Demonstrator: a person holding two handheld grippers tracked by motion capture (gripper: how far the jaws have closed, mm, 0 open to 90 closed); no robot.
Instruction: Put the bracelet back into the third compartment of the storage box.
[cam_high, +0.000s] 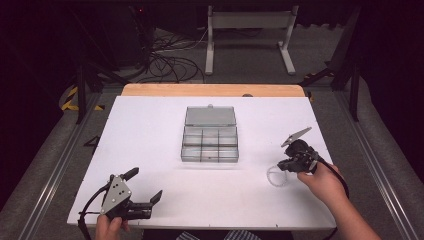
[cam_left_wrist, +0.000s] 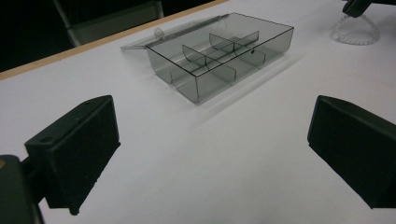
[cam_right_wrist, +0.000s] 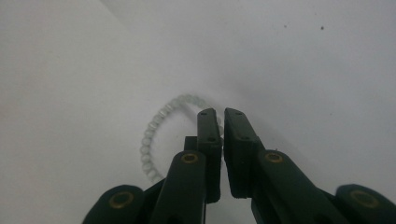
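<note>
— Milky-white beads, strung in a closed ring: that's the bracelet (cam_right_wrist: 161, 128), lying flat on the white tabletop (cam_high: 150, 135) at the person's right, well apart from the clear compartment box (cam_high: 210, 142) in the middle.

— And which tongs are on it?

— The right tongs (cam_right_wrist: 221, 116). In the right gripper view the two black jaws stand almost together over the ring's near-right arc, beads showing just beside the tips. I judge them clenched on the bracelet, or as near as makes no difference; the pinched bead itself is hidden behind the jaw.

— So the ring lies which way from them?

— Most of the loop spreads to the left of the jaws in that view. It's a circle, so there is no long axis to line up with; the strand simply crosses the tips.

— The left tongs?

— The left tongs (cam_high: 146, 186) are released, jaws wide apart, hovering over the tabletop's near-left corner, pointed toward the box. Nothing sits between them.

— Which hand is nearer the box?

— Neither by much, but only the right carries anything. The box's lid lies open toward the far edge and its compartments look empty, so a carry leftward and away from the person would probably be the next move.
</note>
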